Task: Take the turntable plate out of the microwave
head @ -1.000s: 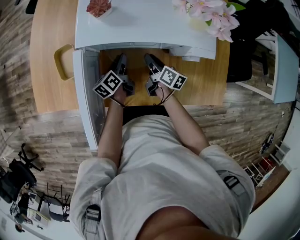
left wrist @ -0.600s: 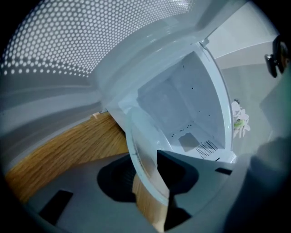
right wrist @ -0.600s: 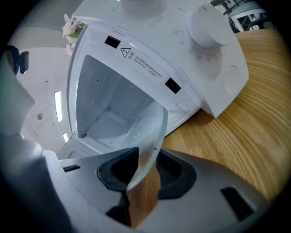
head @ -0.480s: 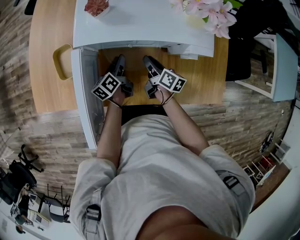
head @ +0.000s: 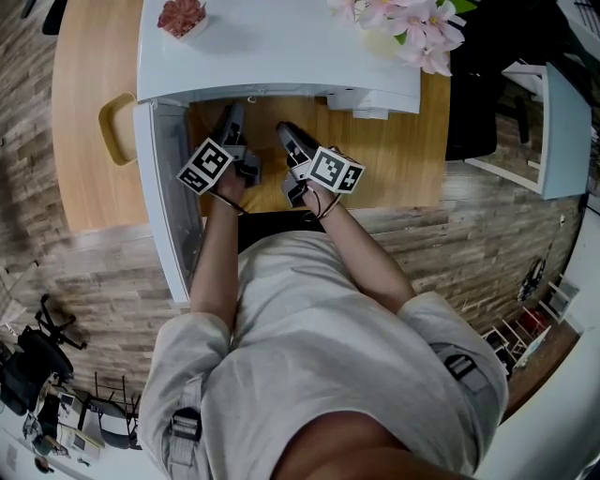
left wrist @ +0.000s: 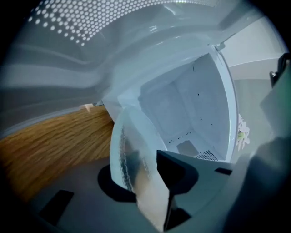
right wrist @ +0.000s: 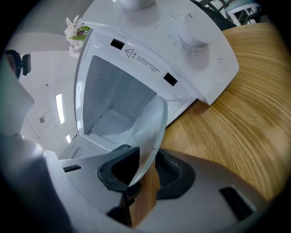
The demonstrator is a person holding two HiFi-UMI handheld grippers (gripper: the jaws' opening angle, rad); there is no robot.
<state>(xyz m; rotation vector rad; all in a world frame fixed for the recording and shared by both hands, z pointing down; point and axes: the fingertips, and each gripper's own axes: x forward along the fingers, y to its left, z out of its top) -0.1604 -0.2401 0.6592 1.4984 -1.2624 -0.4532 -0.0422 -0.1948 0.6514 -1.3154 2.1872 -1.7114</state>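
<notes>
Surface: wooden table point(head: 94, 75) on a plank floor point(head: 75, 281); the white microwave point(head: 281, 47) stands on the table at my 12 o'clock.
Far left: yellow-rimmed object point(head: 117, 127) on the table at 10 o'clock, just beside the microwave; I cannot tell what it is.
Door: door point(head: 164, 187) swung fully open, running from 11 o'clock back toward me.
Microwave top, left: small potted plant point(head: 178, 16) at 11 o'clock.
Left tongs: my left tongs point(head: 234, 131) reach toward the open front at 12 o'clock, jaws clamped on the left edge of the plate.
Plate: clear glass turntable plate point(left wrist: 129, 150), outside the cavity point(right wrist: 113, 100) and in front of its mouth, carried above the table between my two tongs. It stands steeply tilted in both gripper views; from the head view I can barely make it out.
Right tongs: my right tongs point(head: 291, 145) sit just beside the left pair at 1 o'clock, jaws closing on the plate's right rim, which lies between them with the pads against the glass.
Control panel: round knob point(right wrist: 195, 29) at 1 o'clock in the right gripper view.
Microwave top, right: pink flowers point(head: 408, 23) at 1 o'clock.
</notes>
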